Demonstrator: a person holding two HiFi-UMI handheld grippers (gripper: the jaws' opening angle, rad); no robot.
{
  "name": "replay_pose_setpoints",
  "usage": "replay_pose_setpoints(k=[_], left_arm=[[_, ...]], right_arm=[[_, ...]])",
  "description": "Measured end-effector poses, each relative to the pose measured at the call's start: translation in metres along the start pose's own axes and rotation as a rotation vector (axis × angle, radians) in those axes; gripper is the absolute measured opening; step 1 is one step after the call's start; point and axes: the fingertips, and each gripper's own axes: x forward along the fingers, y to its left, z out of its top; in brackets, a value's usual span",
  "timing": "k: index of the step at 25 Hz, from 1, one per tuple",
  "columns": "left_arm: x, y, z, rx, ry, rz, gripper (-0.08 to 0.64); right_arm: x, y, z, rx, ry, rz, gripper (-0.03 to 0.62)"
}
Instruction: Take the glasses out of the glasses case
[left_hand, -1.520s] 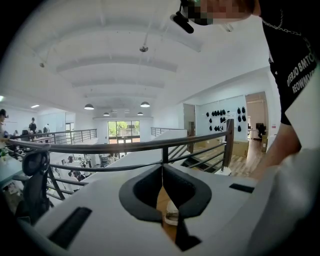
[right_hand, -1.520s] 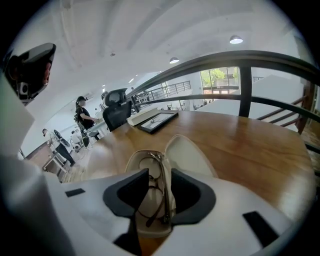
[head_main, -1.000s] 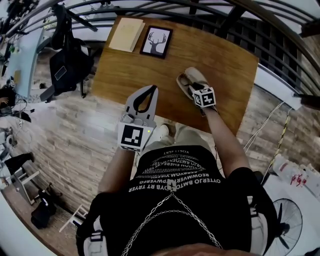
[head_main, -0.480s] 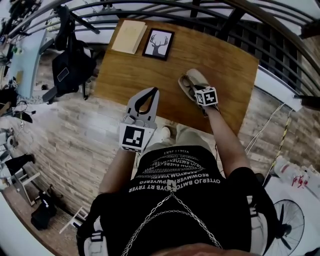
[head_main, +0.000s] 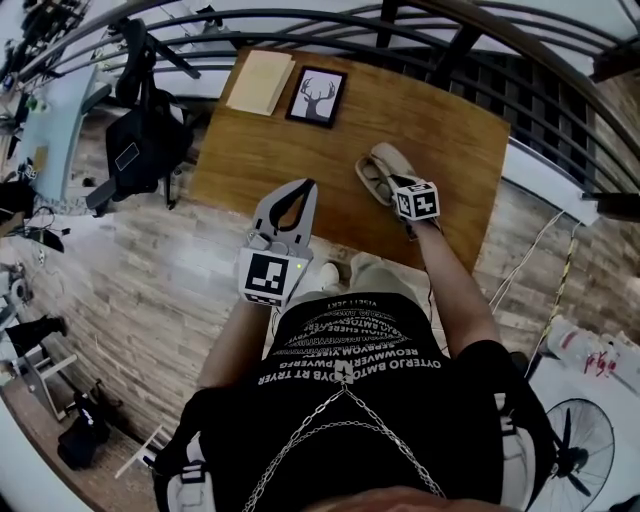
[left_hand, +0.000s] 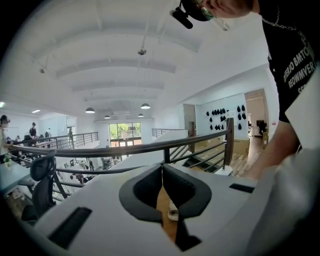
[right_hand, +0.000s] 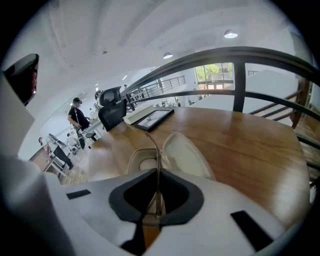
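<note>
right tool (right_hand: 157, 169), jaws just closed, pinches seemingly the glasses (right_hand: 152, 141) over case (right_hand: 182, 155); left tool (left_hand: 162, 168) together.

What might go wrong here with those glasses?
The right hand-held gripper has just closed its jaws on one thin wire part of the glasses; that part might bend or slip free. Nothing holds the case down: the left hand-held gripper sits shut and apart from it, so the case may drag along the table.
</note>
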Motion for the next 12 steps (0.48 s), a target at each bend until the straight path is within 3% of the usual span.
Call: replay_pose_setpoints(k=[4, 8, 12], left_arm=[[-0.005, -0.004, -0.001, 0.001, 0.004, -0.01, 0.028], [-0.007, -0.007, -0.008, 0.002, 0.018, -0.016, 0.028], [-0.007, -0.006, -0.013, -0.007, 0.03, -0.012, 0.028]], right_arm=[[0.004, 0.002, -0.011, 0.004, 0.027, 0.007, 0.031], [0.008, -0.007, -0.011, -0.045, 0.066, -0.063, 0.032], [0.016, -0.008, -0.01, -0.051, 0.073, -0.071, 0.032]])
